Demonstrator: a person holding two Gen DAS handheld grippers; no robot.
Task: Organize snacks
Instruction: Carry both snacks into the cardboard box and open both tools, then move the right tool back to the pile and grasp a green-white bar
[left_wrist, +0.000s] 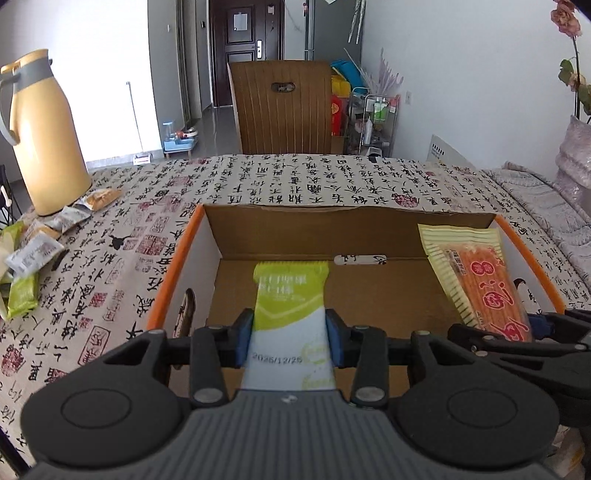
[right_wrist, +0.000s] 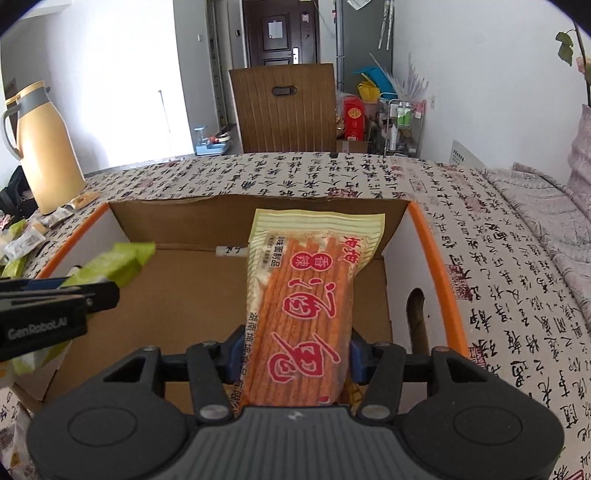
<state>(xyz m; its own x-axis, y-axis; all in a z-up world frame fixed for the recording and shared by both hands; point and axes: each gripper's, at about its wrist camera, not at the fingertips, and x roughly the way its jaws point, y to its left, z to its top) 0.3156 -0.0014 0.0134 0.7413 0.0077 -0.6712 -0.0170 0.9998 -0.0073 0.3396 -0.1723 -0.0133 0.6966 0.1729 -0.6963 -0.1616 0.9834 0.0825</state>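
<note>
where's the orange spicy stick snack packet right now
The orange spicy stick snack packet sits between the right gripper's pads, over the right side of the orange-rimmed cardboard box.

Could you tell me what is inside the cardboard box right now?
The box shows a bare cardboard floor with nothing loose on it. The green packet and the orange packet hang over it in the grippers. They and the grippers hide the near floor.

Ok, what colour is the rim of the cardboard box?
Orange, running along the open cardboard box's top edge; the right wrist view shows it best.
</note>
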